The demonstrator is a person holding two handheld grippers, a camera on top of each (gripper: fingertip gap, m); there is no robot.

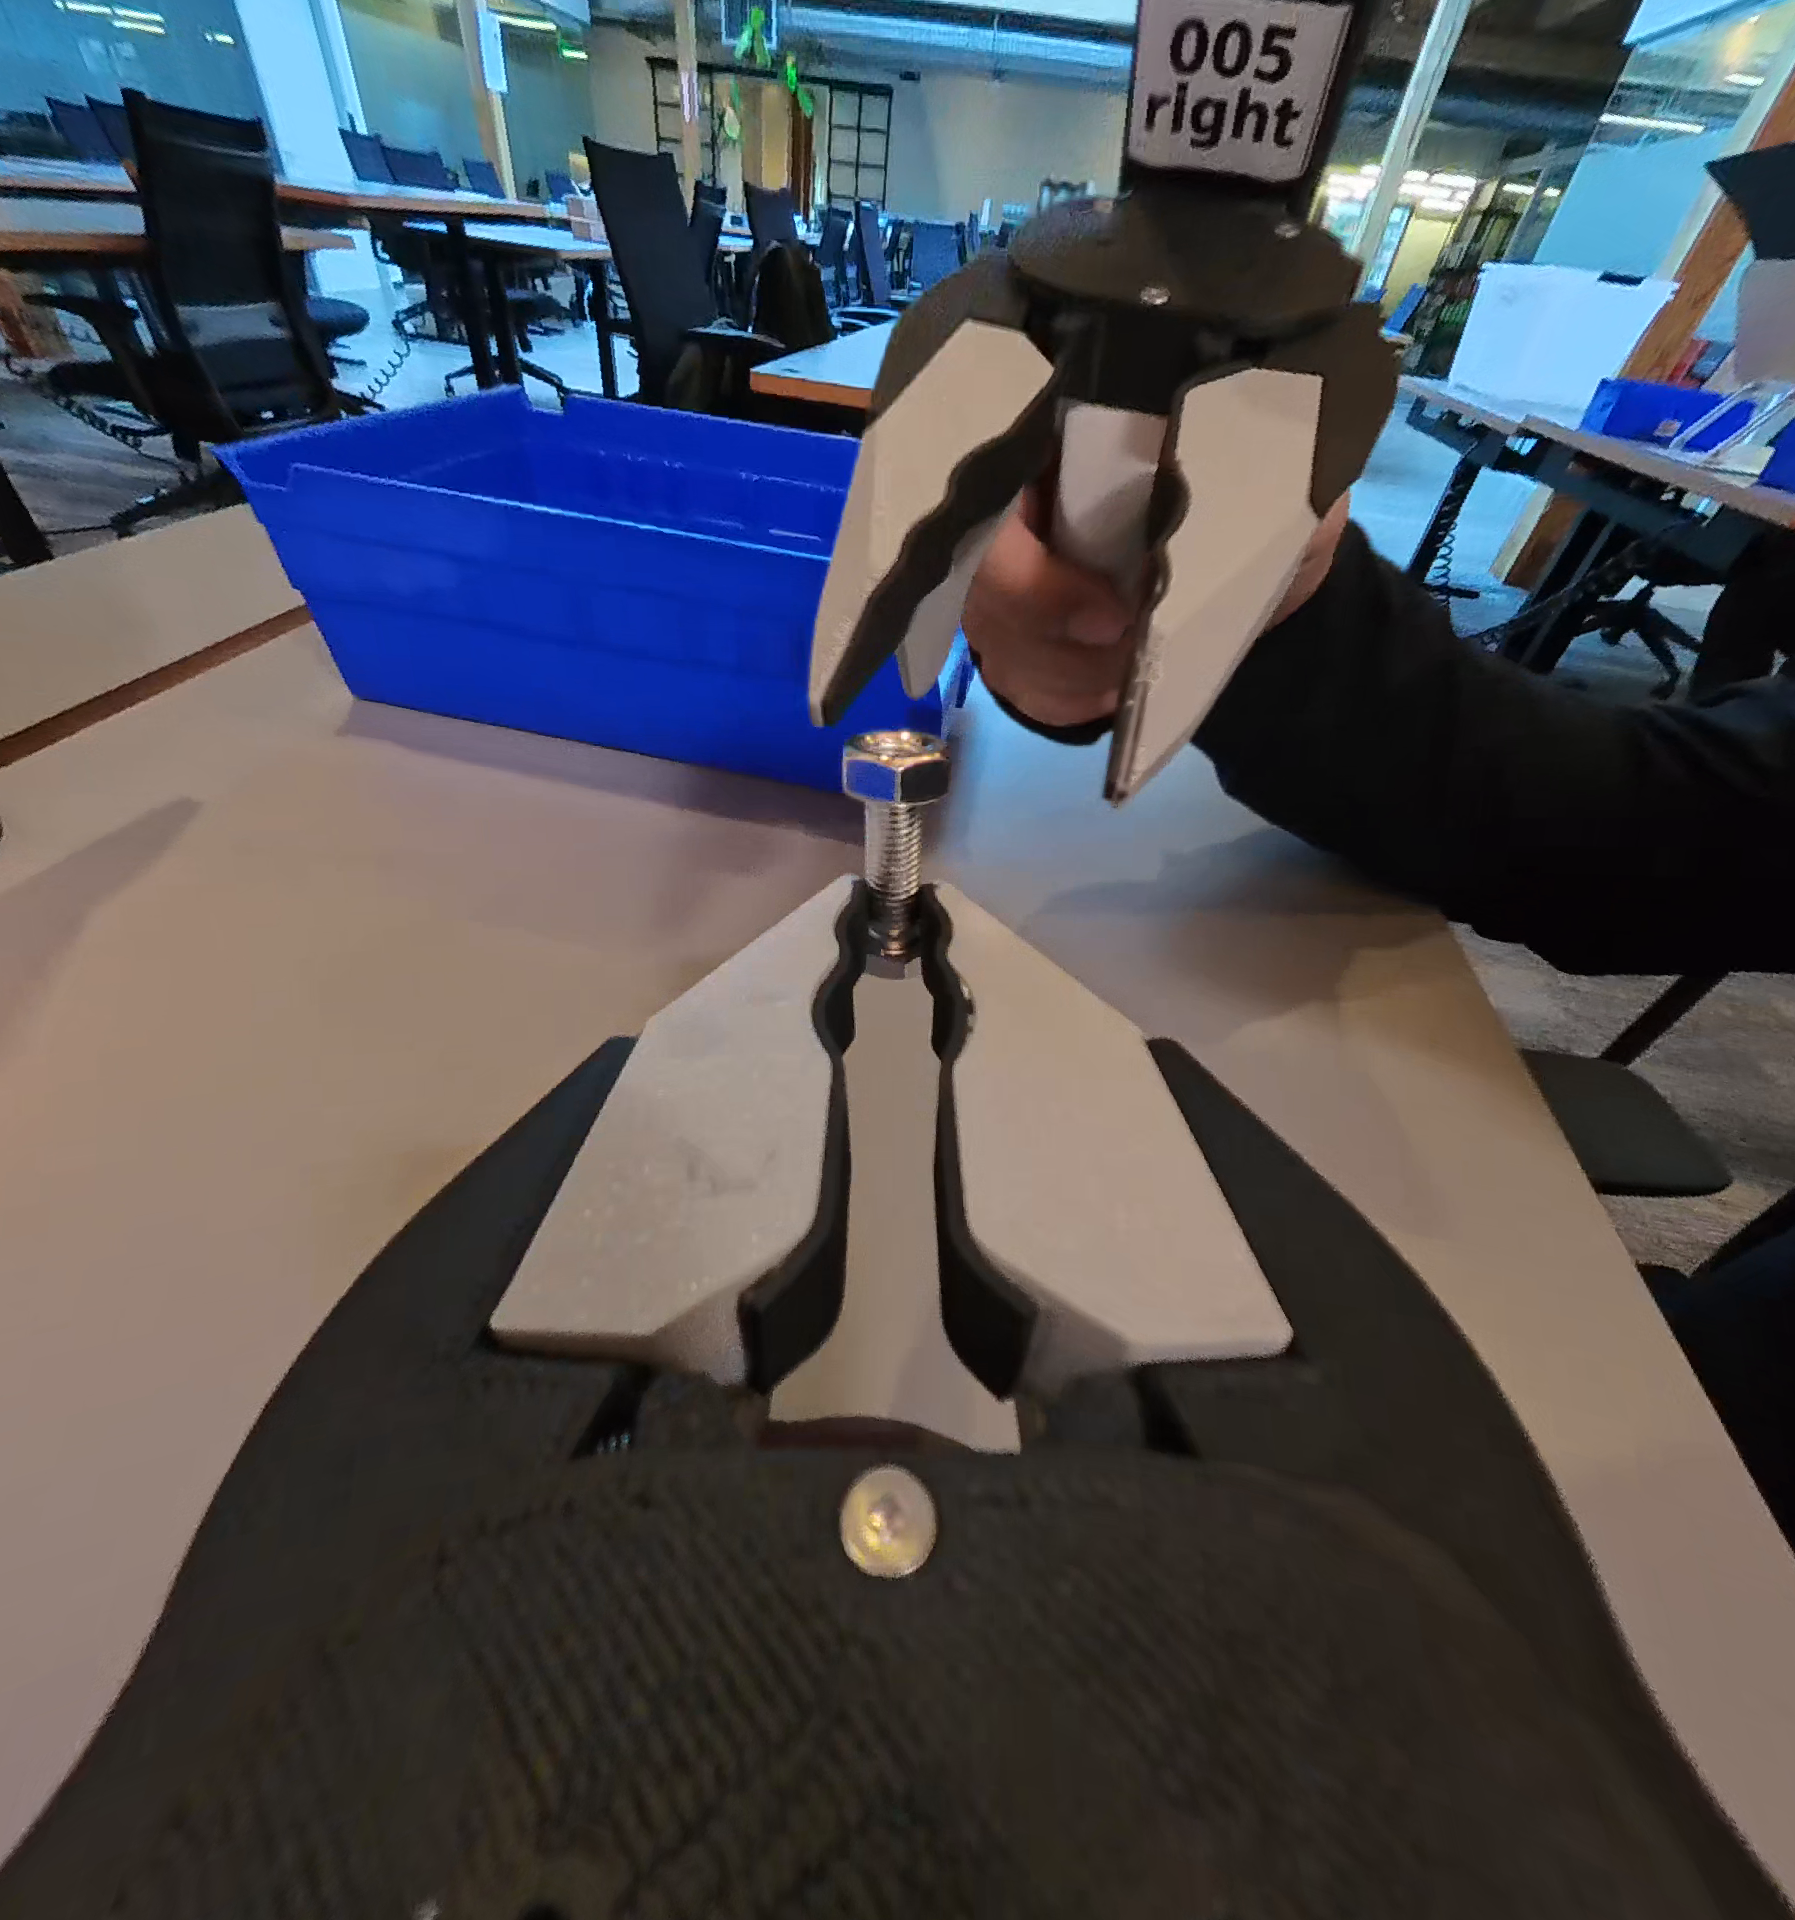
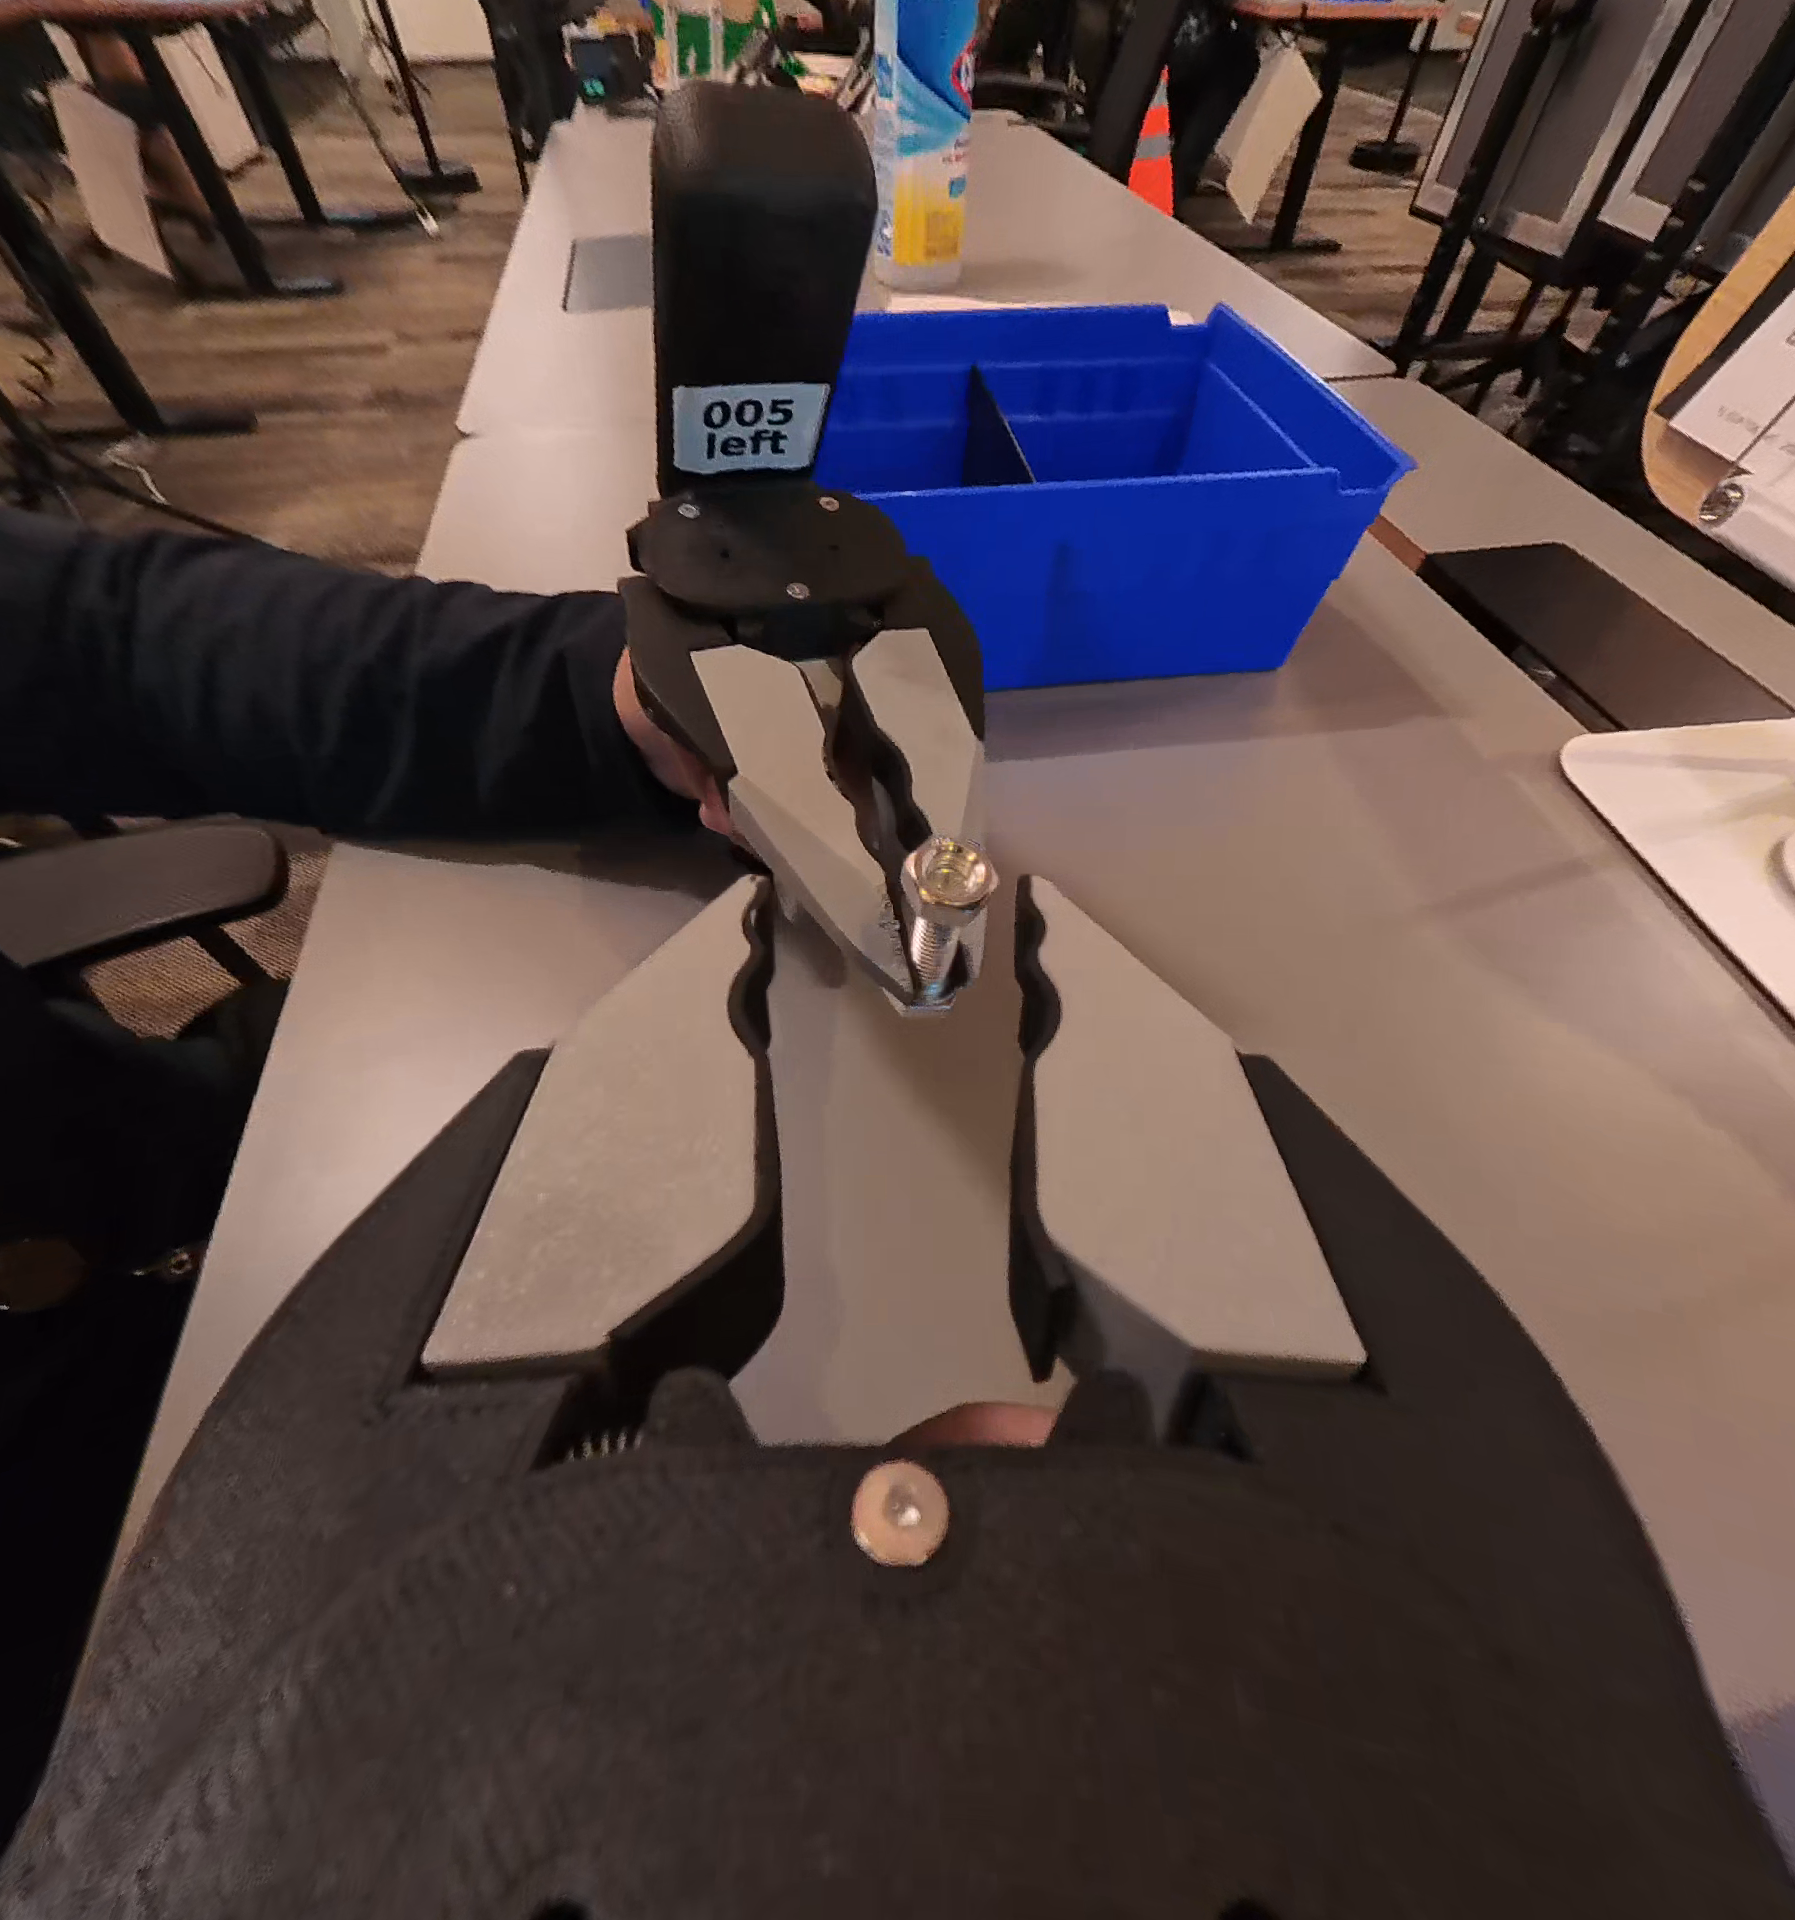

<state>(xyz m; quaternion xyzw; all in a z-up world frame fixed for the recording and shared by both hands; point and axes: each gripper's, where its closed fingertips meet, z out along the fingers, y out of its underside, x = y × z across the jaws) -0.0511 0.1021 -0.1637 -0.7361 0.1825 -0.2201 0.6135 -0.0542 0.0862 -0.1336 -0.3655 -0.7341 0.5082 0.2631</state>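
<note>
My left gripper (image 1: pixel 893 925) is shut on the lower end of a silver bolt (image 1: pixel 893 852) and holds it upright above the grey table (image 1: pixel 353 935). A silver hex nut (image 1: pixel 895 767) sits on the bolt's upper end. My right gripper (image 1: pixel 971 753) hangs open just above and to the right of the nut, not touching it. In the right wrist view the open right gripper (image 2: pixel 893 894) has the nut (image 2: pixel 947 883) and bolt (image 2: pixel 934 951) between its fingertips, with the left gripper (image 2: pixel 924 992) clamped on the bolt below.
A blue plastic bin (image 1: pixel 581 561) stands on the table behind the grippers; the right wrist view shows its divider inside (image 2: pixel 997 436). A spray bottle (image 2: pixel 924 135) stands behind it. A white stand base (image 2: pixel 1724 831) sits at the right. Office desks and chairs (image 1: pixel 218 270) lie beyond.
</note>
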